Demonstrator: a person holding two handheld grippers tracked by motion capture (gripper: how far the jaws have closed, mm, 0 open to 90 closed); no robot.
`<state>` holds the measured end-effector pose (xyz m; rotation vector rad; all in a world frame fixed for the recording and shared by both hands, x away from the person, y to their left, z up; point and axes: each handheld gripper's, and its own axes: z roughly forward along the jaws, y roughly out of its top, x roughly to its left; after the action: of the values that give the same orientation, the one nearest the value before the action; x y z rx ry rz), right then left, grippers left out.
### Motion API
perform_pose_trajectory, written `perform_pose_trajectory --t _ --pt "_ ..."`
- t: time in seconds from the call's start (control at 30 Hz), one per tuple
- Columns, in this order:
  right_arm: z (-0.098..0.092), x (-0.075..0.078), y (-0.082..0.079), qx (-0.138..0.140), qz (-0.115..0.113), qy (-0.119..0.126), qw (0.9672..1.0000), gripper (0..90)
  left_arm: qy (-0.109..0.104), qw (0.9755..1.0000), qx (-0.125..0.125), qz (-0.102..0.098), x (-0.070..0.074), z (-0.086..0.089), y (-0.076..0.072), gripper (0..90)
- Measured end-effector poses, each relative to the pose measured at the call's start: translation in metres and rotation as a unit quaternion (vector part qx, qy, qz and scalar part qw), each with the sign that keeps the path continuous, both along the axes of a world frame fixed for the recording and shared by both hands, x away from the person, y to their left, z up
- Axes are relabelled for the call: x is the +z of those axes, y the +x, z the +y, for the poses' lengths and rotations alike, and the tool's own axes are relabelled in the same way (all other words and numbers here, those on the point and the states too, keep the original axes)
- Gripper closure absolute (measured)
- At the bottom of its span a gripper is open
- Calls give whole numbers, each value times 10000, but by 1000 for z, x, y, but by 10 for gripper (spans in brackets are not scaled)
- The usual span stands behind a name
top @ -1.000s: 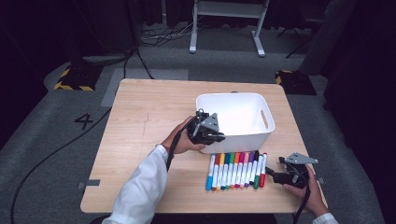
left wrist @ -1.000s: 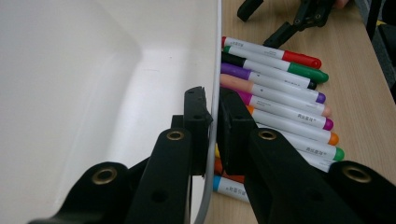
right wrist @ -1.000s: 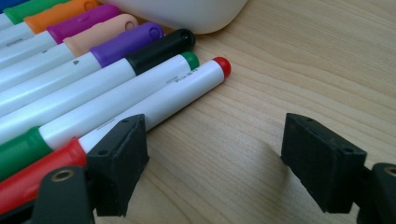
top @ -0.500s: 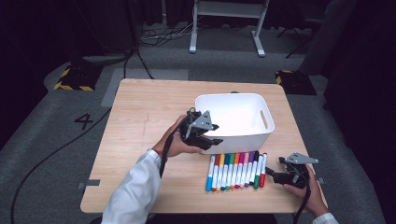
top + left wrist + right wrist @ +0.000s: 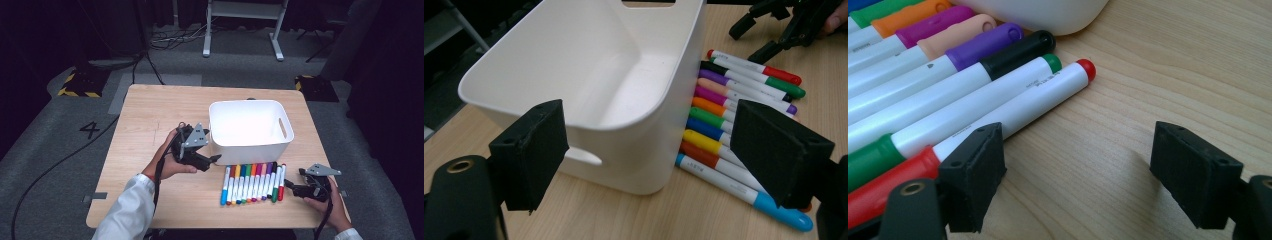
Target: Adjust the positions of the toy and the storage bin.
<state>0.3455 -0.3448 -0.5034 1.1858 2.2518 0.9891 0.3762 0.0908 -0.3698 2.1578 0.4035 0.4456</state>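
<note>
A white bin stands on the wooden table, with nothing visible inside it. In front of it several coloured markers lie side by side, caps toward the bin. My left gripper is open beside the bin's front left corner, its jaws framing that corner and the markers' near end. At the right end of the row my right gripper is open and low over the table. Its jaws point past the red marker, which lies by the left jaw.
The wooden table ends close behind the bin and just in front of the markers. Black cables run over the grey floor to the left. A white stand's legs rise beyond the far edge.
My left gripper has drawn back from the bin's front wall, a little to the left and toward the near edge. The right gripper has stayed put.
</note>
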Motion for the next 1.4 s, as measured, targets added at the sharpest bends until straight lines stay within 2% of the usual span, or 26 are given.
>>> perform_pose_trajectory --t 0.03,0.07,0.13,0.2,0.27,0.3,0.37,0.43,0.5,0.63,0.67,0.73,0.83,0.87,0.9,0.97,1.07,1.1,1.2,1.33,1.37,1.4 --pt "0 0 0 -1 0 -5 10000 215 18 9999 137 -20 -5 7 -5 154" --pt "0 0 0 -1 0 -5 10000 215 18 9999 137 -20 -5 7 -5 154" --pt "0 0 0 -7 6 -17 10000 208 134 9995 283 -53 -14 14 -11 154" --pt "-1 1 -1 -3 3 -52 10000 205 235 9989 400 12 -28 22 -17 154" --pt "-1 1 -1 7 11 -83 10000 205 270 9984 481 143 -40 29 -20 154" --pt "-1 2 -2 22 13 -105 9999 207 363 9975 565 216 -49 32 -22 154" --pt "0 2 -2 29 8 -142 9999 213 402 9970 611 261 -54 34 -22 154" --pt "0 4 -4 112 63 -184 9997 224 476 9951 689 534 -76 42 -25 155" --pt "0 5 -6 99 41 -239 9997 233 634 9929 755 668 -90 45 -27 156" --pt "-1 12 -10 138 -22 -32 9999 243 785 9893 872 864 -110 52 -32 156" --pt "-1 12 -10 138 -22 -32 9999 243 785 9893 872 864 -110 52 -32 156" --pt "-1 16 -13 185 6 183 9997 251 855 9871 947 964 -120 58 -34 156" --pt "2 17 -15 271 11 175 9995 251 821 9864 989 1025 -124 61 -36 156" --pt "4 17 -16 315 26 162 9994 251 868 9858 1005 1026 -127 62 -36 156" --pt "8 16 -18 412 62 127 9991 251 758 9859 1024 1084 -129 64 -35 153" --pt "9 16 -19 437 71 121 9989 251 709 9857 1037 1123 -129 64 -34 153" --pt "11 15 -20 475 106 167 9987 251 502 9861 1034 1198 -133 66 -32 151" --pt "12 15 -20 484 103 182 9986 251 468 9844 1050 1329 -133 67 -30 150" --pt "16 15 -20 505 102 256 9983 250 459 9832 1074 1404 -134 67 -29 138" --pt "20 14 -20 585 151 203 9980 250 468 9833 1083 1389 -134 67 -28 131" --pt "21 12 -19 599 163 65 9981 255 463 9832 1090 1390 -134 67 -28 131" --pt "20 11 -19 582 194 50 9981 258 467 9832 1086 1393 -134 67 -28 131"
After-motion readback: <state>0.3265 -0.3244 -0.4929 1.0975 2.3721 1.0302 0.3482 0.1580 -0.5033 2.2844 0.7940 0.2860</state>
